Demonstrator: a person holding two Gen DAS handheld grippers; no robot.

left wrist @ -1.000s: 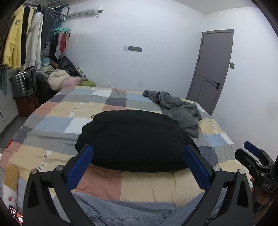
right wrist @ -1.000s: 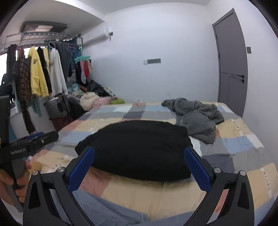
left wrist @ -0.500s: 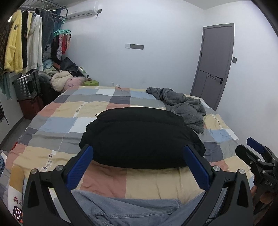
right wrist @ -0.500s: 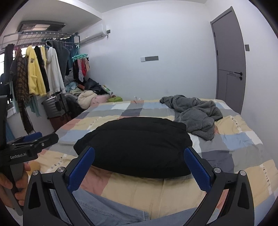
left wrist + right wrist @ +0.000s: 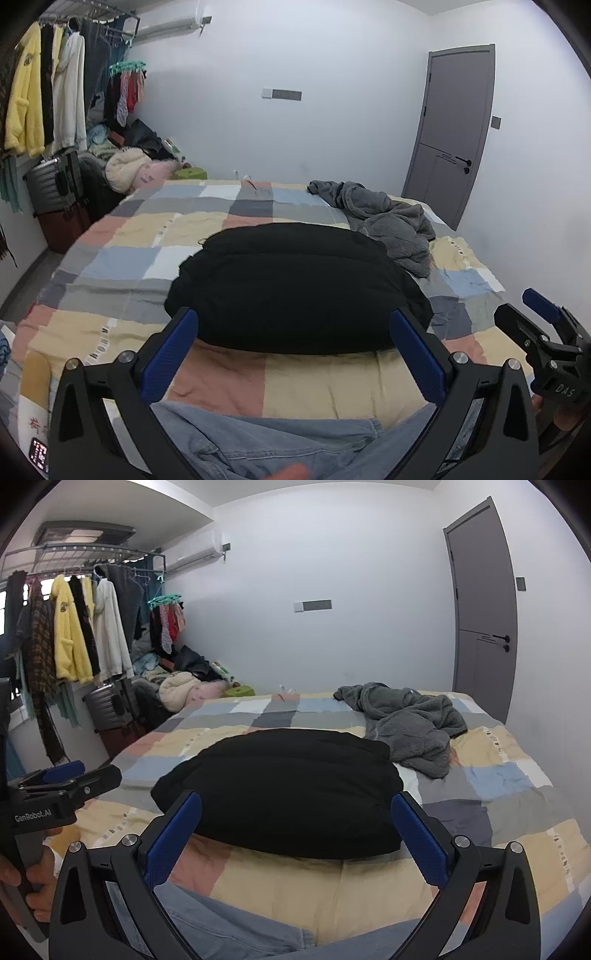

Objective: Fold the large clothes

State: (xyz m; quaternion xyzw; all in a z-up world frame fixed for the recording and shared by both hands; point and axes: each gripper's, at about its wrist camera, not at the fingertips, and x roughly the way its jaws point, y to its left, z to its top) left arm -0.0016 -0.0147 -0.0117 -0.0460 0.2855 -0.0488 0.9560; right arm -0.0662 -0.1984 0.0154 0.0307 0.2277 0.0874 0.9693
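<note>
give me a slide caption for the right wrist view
Open right gripper hovers before a folded black garment on the patchwork bed, grey fleece heaped behind.

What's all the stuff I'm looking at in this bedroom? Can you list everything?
black garment: one, black, folded, middle of bed
grey fleece garment: one, grey, crumpled, far right of bed
denim garment: one, light blue, near edge of bed
patchwork bedspread: one, multicoloured checks, covers bed
hanging clothes: several, yellow, white, dark, rail at left
suitcase: one, grey, under rail
clothes heap: mixed colours, far left corner
air conditioner: one, white, high on wall
door: one, grey, right wall
left gripper: black with blue pads, jaws open
right gripper: same, jaws open
</note>
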